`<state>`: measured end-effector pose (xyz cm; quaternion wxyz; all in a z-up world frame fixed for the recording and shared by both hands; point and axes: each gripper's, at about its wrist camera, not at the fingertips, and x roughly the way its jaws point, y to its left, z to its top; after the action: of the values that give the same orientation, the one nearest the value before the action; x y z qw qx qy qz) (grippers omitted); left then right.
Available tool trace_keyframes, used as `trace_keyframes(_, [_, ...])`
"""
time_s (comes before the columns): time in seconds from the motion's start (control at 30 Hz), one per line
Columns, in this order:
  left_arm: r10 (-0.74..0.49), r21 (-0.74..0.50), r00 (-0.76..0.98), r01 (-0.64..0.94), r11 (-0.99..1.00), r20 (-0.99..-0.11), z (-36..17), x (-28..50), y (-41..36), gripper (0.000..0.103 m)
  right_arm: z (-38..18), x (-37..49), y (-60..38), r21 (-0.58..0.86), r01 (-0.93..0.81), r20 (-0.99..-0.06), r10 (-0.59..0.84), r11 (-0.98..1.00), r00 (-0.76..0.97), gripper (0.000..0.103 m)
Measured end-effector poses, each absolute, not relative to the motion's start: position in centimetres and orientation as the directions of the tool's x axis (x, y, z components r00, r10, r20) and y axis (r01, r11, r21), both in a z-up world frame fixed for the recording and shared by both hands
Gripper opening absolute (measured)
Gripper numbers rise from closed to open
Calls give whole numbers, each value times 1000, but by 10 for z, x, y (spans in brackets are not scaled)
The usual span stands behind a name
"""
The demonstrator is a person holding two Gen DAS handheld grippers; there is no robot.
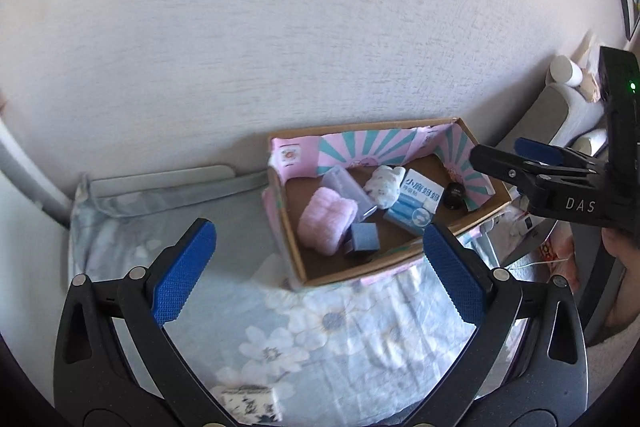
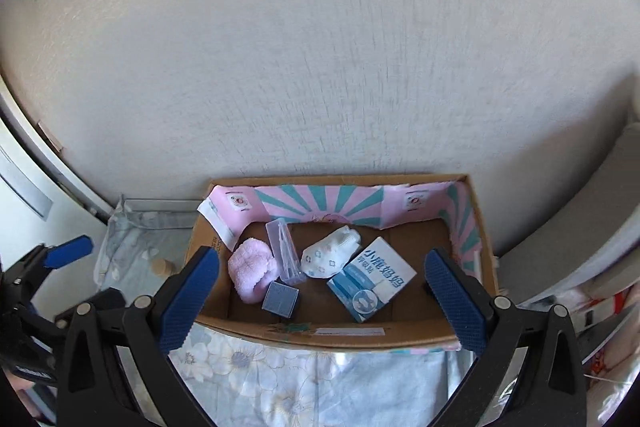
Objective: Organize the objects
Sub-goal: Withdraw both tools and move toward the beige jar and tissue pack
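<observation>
Cardboard box (image 2: 420, 331) on floral bedsheet (image 2: 280, 379), against wall (image 2: 320, 47); pink-and-teal paper lines its inner sides. Inside, loosely scattered: pink fluffy cloth (image 2: 253, 269), clear plastic case (image 2: 283, 250), small grey-blue box (image 2: 281, 298), patterned white bundle (image 2: 330, 255), blue-white packet (image 2: 373, 279), small dark item (image 1: 454, 195) near right wall.

Step, judged: surveying before pick; nothing gripped.

Left gripper (image 1: 320, 271): jaws wide apart, empty, above sheet short of box. Right gripper (image 2: 322, 301): jaws wide apart, empty, over box front.

Next move calls for choosing one item, lowering jaws astride it.
</observation>
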<state>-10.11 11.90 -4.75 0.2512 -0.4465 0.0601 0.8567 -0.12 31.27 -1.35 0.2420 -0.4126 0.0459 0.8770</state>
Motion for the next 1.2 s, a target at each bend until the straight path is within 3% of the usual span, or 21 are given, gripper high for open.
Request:
trace_keyframes(0.5, [393,-131,-497,-481,-867,-773,-46,-62,36,103,-31,36,236,-64,-487,-724,376,-871,-578,102])
trace_keyframes(1.2, [408,-155,-467,-490,-858,-785,-63,-52,-43,103,-91,53,142,-96,-439,-728,364,-893,-581,102])
